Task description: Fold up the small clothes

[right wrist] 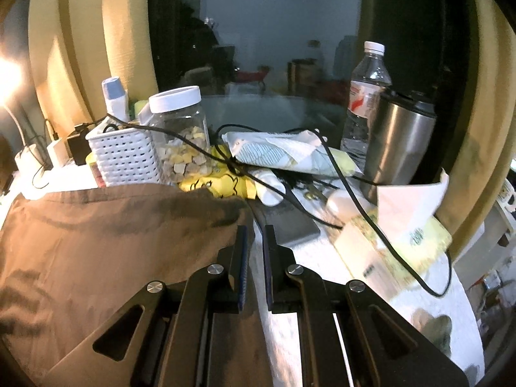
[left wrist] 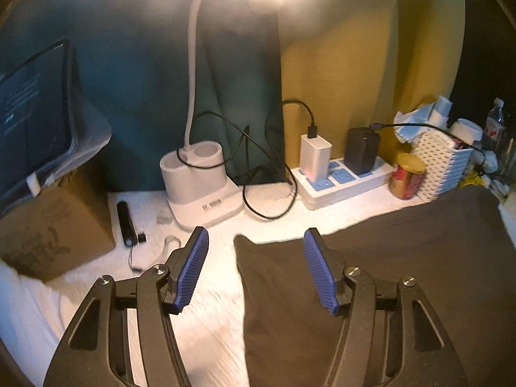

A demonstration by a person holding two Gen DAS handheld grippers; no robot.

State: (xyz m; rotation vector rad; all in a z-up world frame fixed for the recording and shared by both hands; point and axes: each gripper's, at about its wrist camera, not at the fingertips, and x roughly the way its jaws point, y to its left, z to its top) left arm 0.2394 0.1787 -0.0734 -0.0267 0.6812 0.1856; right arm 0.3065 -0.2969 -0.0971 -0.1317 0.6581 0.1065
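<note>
The dark garment (left wrist: 371, 258) lay spread on the white-covered surface (left wrist: 209, 290), its left edge and a rounded corner showing in the left wrist view. The left hand-held gripper (left wrist: 256, 269) stood released above that corner: one blue pad (left wrist: 193, 267) hung over bare white cover just beside the cloth edge, the other over the fabric itself, and neither pressed on anything. The cloth edge ran up between the two pads.

In the right wrist view the same garment looked brown under warmer light and filled the lower left, with its far right corner reaching the fingers of the right hand-held gripper (right wrist: 256, 258). That gripper was clenched, its jaws nearly together. Cloth lay against the left finger, but whether any of it was pinched between the pads I could not tell.

The step in hand appeared to be laying a fold down and letting go. To do it well, the released corner should sit flush with the layer beneath before the left side lifts away, and the right side should keep the cloth taut and level so no wrinkle forms. The cables (right wrist: 354, 193), the jar (right wrist: 180, 135) and the basket (right wrist: 125, 158) crowded the far edge, so any sweep should stay short of them.
</note>
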